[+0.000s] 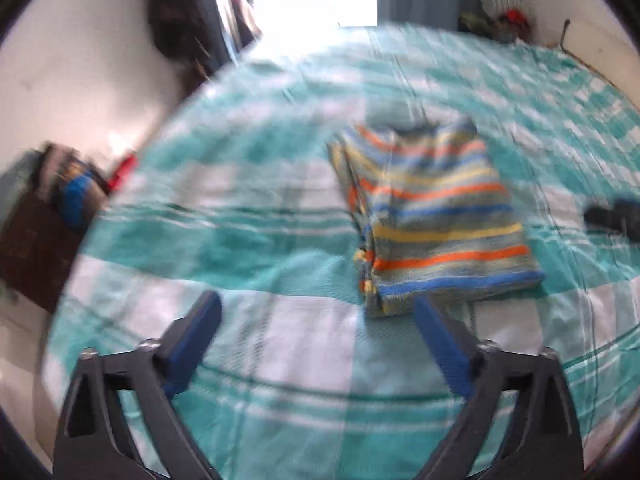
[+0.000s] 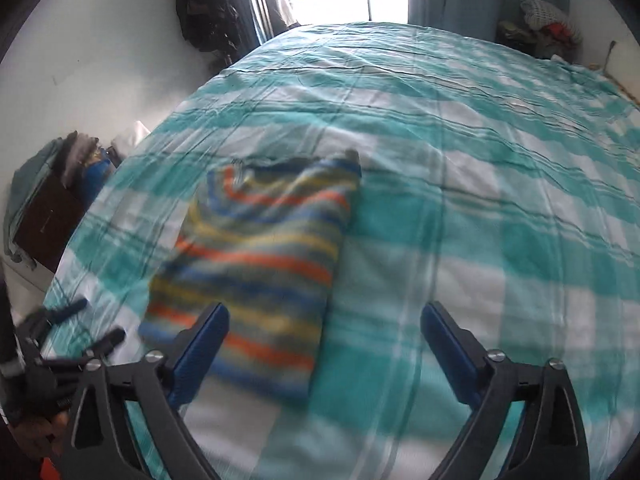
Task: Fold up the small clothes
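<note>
A small striped garment (image 1: 436, 216), in orange, blue, yellow and grey bands, lies folded into a rectangle on the teal and white checked bedsheet (image 1: 256, 208). My left gripper (image 1: 316, 304) is open and empty, just in front of the garment's near edge and a little to its left. In the right wrist view the same garment (image 2: 256, 264) lies ahead and to the left. My right gripper (image 2: 324, 316) is open and empty, its left finger (image 2: 200, 352) over the garment's near edge. The left gripper (image 2: 92, 324) shows at the far left.
The bed fills both views. A dark cabinet with piled clothes (image 2: 52, 192) stands off the bed's left side. Dark clothes hang by the bright doorway (image 2: 208, 8). A heap of items (image 2: 544, 28) sits at the far right corner. The right gripper's dark tips (image 1: 616, 216) show at the right edge.
</note>
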### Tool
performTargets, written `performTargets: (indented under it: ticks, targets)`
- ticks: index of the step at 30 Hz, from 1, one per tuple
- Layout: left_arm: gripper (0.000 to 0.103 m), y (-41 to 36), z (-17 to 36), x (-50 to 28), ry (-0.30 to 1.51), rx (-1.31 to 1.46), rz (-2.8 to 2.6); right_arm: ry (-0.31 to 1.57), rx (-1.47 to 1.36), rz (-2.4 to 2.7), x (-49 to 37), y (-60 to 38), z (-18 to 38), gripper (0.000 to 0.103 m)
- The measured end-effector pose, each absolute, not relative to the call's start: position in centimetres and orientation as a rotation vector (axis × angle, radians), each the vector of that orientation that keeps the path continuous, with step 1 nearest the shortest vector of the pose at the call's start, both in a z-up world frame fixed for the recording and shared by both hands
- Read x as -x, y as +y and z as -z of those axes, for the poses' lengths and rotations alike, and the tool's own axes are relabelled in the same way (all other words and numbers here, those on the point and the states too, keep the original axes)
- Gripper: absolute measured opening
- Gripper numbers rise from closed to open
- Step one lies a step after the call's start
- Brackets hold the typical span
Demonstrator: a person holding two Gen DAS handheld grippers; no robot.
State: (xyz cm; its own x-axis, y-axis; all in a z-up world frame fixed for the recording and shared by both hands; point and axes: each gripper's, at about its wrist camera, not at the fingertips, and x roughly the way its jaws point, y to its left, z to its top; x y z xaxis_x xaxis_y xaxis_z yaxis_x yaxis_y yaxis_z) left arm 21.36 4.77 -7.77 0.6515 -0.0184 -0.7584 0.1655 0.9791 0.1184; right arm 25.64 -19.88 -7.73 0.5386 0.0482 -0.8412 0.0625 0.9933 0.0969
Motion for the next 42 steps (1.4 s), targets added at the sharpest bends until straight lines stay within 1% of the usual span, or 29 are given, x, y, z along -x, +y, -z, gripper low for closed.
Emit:
performTargets:
  ticks: [2,4,8,14,22,31,42]
  targets:
    - [0.100,4.9,6.4,-19.3,0.793,-0.214,0.080,0.985,-0.127,0.033,-22.4,-18.7,6.6,0.103]
    - [0.101,4.9,5.3,-17.6,0.773,-0.251,0.054,0.965,-0.119,0.048,-19.5,-17.5,4.9,0.103]
    - [0.101,5.4,4.0,-14.6,0.824,-0.260,0.047,0.948,-0.047,0.056,-15.4,-14.7,2.6,0.103]
    - [0.101,7.0,2.4,-10.5,0.951,-0.139,0.089,0.949,-0.017,0.050,-11.9,-11.9,0.3,0.103]
    - [0.102,8.2,-0.7,-8.9,0.900,-0.108,0.076,0.938,-0.002,0.043,-10.6,-10.1,-1.9,0.103]
    - [0.103,8.1,-1.4,-8.9,0.904,-0.082,0.068,0.933,0.009,0.058,-9.5,-9.7,-3.4,0.103]
    - [0.103,7.5,-2.4,-8.5,0.874,-0.102,0.047,0.946,-0.003,0.064,-9.0,-9.9,-3.4,0.103]
